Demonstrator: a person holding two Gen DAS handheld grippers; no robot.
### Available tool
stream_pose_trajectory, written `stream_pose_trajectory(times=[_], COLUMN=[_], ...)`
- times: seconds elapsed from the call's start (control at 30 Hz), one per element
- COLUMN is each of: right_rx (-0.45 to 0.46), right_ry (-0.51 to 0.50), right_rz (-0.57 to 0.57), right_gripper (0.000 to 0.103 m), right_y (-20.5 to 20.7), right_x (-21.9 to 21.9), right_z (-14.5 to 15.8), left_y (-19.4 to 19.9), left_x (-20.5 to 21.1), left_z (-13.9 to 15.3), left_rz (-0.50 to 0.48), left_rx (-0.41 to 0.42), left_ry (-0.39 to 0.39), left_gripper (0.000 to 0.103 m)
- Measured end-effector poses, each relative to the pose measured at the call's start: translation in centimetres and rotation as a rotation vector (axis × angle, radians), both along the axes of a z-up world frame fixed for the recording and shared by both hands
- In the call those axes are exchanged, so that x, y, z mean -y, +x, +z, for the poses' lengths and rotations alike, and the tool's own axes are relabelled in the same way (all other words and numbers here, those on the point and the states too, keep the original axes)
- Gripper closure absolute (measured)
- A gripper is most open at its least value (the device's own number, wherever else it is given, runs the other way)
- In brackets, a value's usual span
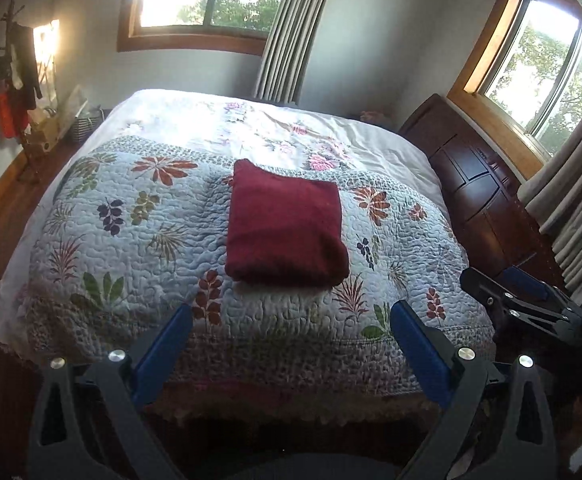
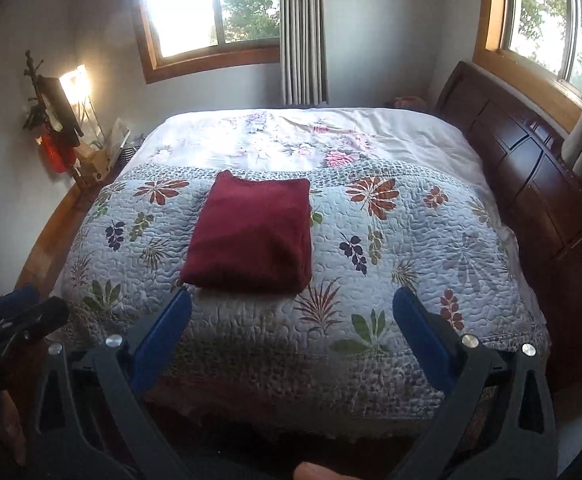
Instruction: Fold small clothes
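Note:
A dark red garment (image 1: 285,228) (image 2: 251,236) lies folded into a neat rectangle in the middle of the quilted floral bedspread (image 1: 139,240) (image 2: 411,248). My left gripper (image 1: 291,312) hangs open above the near edge of the bed, short of the garment, with nothing between its blue fingers. My right gripper (image 2: 291,300) is open too, held back over the near edge, its left finger (image 2: 167,328) close in front of the garment's near corner. The right gripper (image 1: 519,292) shows at the right in the left wrist view, and the left gripper (image 2: 11,312) shows at the left in the right wrist view.
A dark wooden headboard (image 1: 475,184) (image 2: 531,168) runs along the bed's right side under a window with curtains (image 1: 563,200). A coat rack with hanging clothes (image 1: 15,80) (image 2: 55,128) and boxes stands at the far left. A white flowered sheet (image 2: 311,136) covers the far part.

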State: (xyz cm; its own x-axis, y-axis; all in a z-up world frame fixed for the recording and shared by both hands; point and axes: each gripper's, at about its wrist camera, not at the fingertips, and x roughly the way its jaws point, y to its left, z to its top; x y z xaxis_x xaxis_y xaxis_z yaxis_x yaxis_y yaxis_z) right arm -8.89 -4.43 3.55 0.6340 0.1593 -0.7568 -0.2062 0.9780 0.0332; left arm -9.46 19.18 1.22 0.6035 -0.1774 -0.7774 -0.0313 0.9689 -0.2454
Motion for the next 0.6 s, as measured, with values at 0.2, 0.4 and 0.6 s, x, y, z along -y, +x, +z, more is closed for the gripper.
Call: stream_pose_trajectory(times=[0.2, 0.4, 0.6], right_rx=[0.001, -0.007, -0.015], right_ry=[-0.018, -0.017, -0.029], right_rz=[-0.016, -0.014, -0.006], right_gripper=[0.003, 0.003, 0.003], right_y=[-1.5, -1.6, -1.6], right_x=[0.0, -0.5, -1.1], right_z=[-0.2, -0.3, -0.3], left_y=[-1.5, -1.8, -1.6], left_x=[0.5, 0.3, 0.1], left_z=[0.1, 0.3, -0.1], left_rz=[-0.011, -0.027, -0.027], left_rx=[0.001, 0.004, -0.009], left_ry=[0.023, 0.023, 0.025], left_gripper=[0.004, 0.004, 0.004])
